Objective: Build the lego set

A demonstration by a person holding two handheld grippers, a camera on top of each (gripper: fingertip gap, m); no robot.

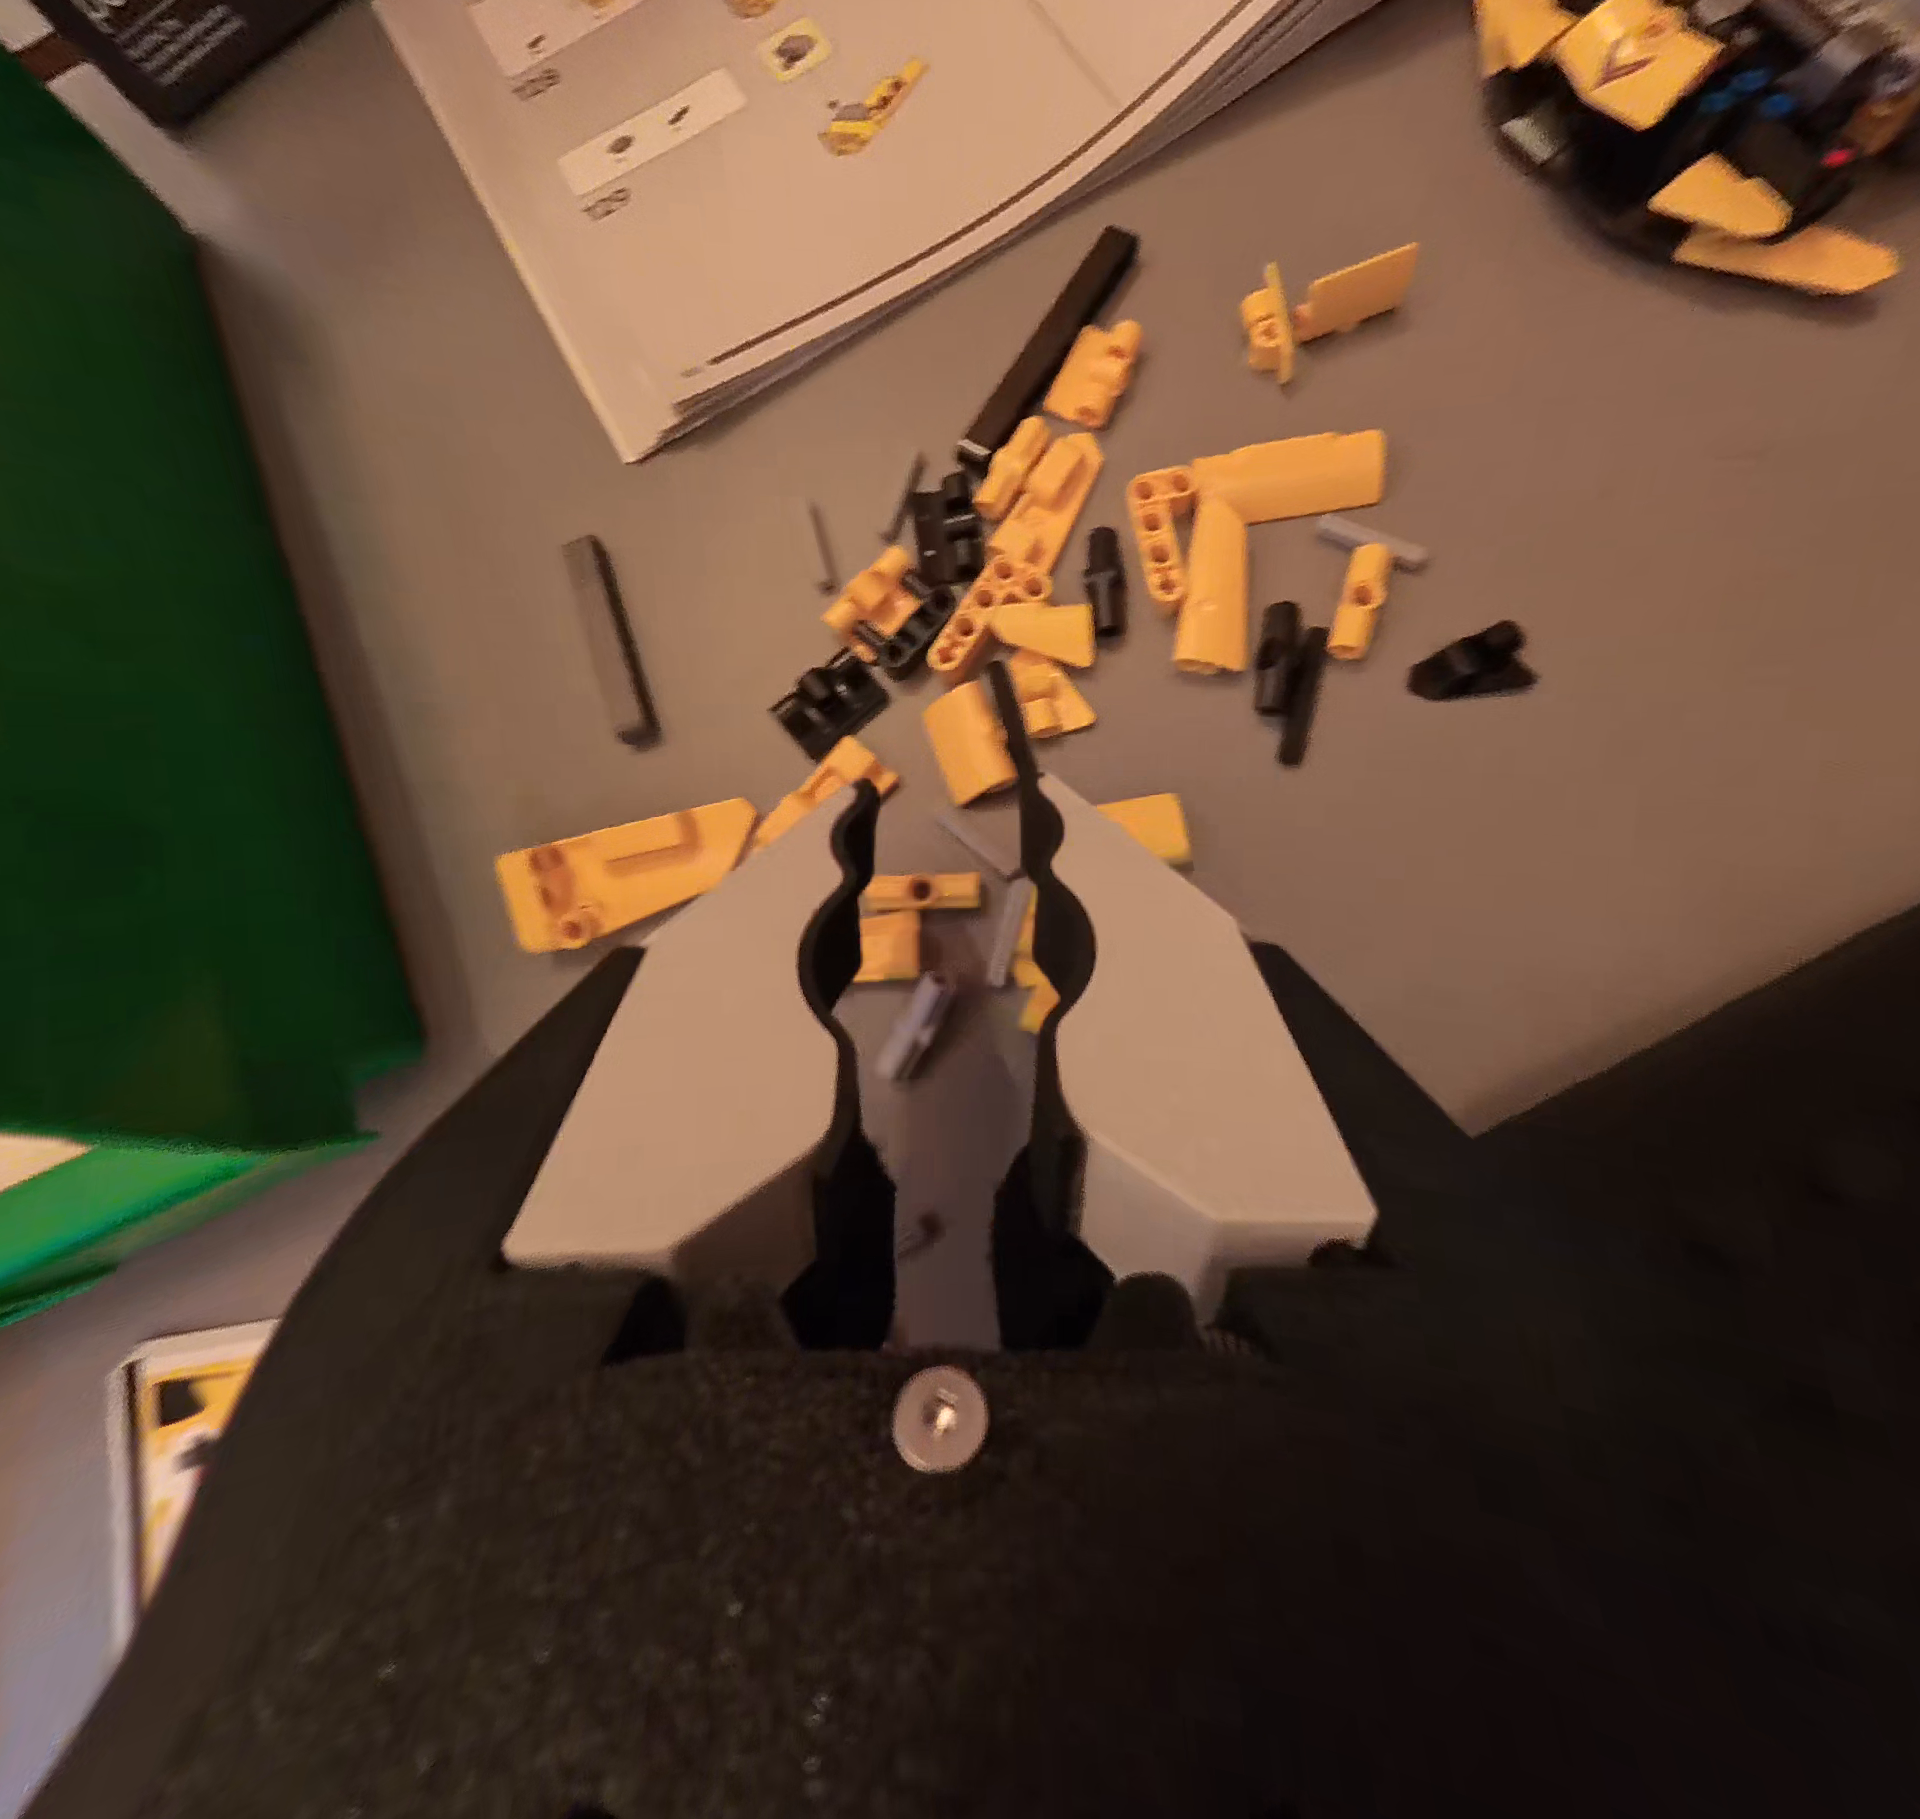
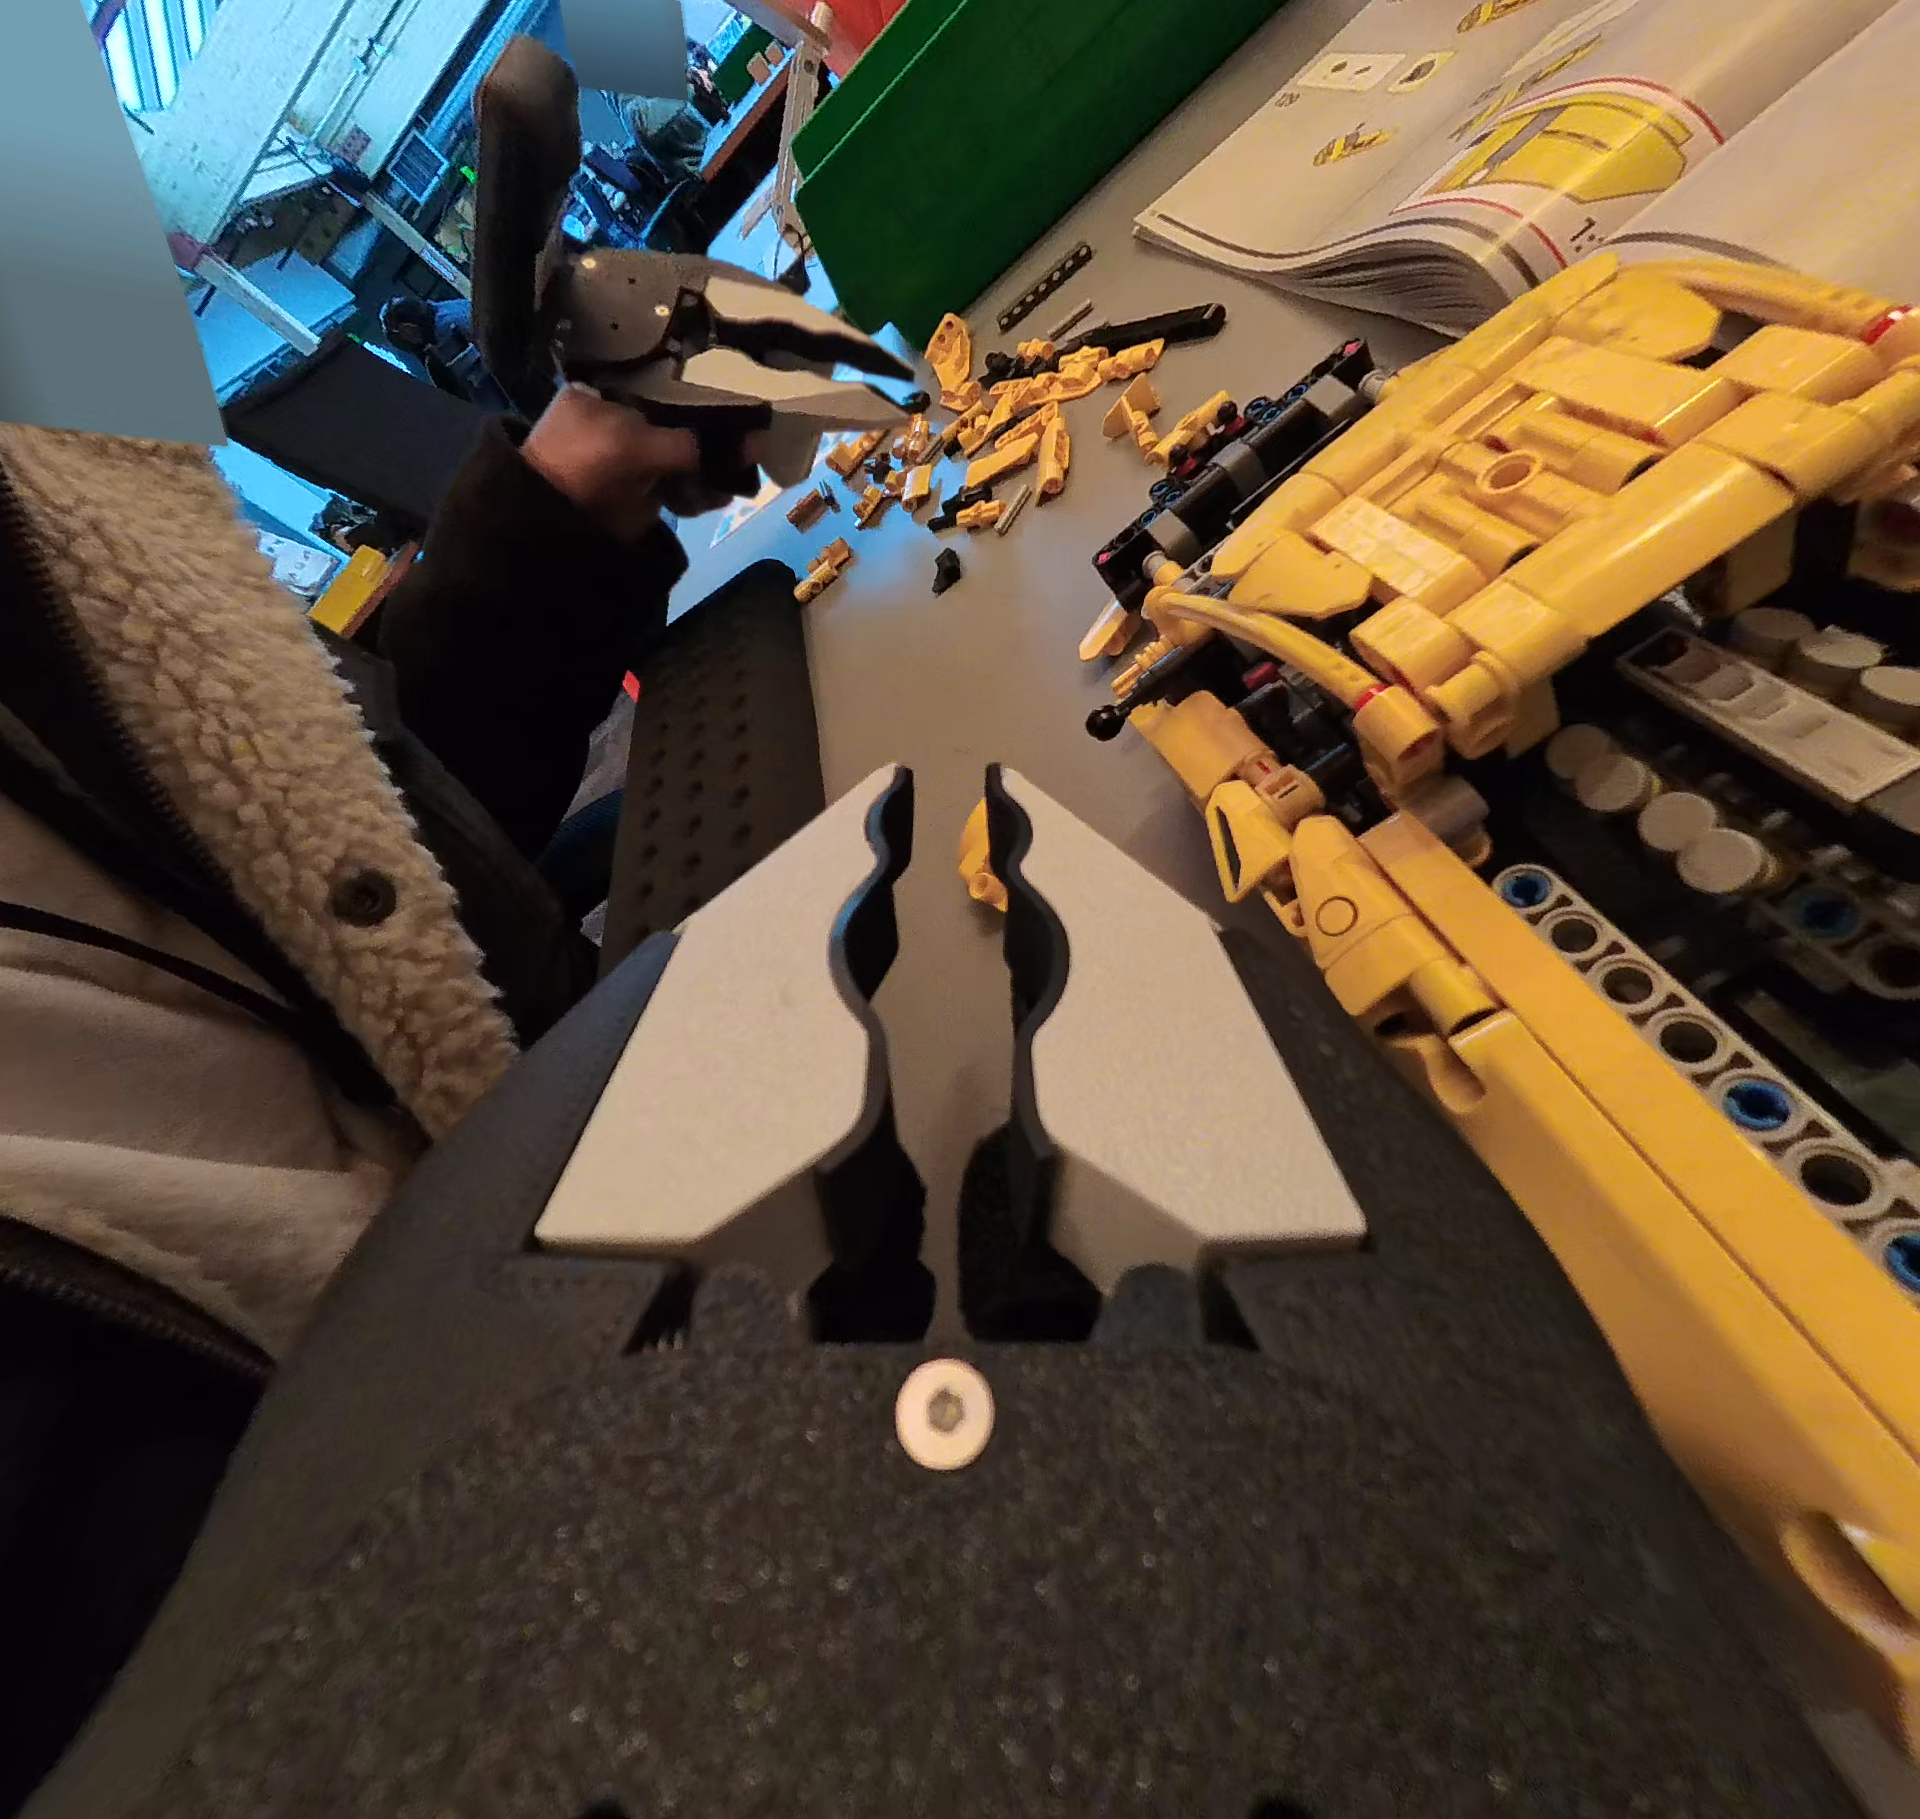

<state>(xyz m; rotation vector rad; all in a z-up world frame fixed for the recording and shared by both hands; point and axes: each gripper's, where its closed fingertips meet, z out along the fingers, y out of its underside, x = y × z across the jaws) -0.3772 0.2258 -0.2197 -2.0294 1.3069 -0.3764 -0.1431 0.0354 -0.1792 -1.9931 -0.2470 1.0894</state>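
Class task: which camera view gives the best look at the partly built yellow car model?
The right wrist view: the yellow car model fills its right side, close and sharp. The left wrist view shows only one end of it, far off and blurred in the top right corner.

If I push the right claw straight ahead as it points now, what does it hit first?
Probably the small yellow piece lying on the table just past the right claw, near its right fingertip; depth is unclear.

One booklet (image 1: 831, 159), two tools (image 1: 940, 793), one model (image 2: 1507, 626)
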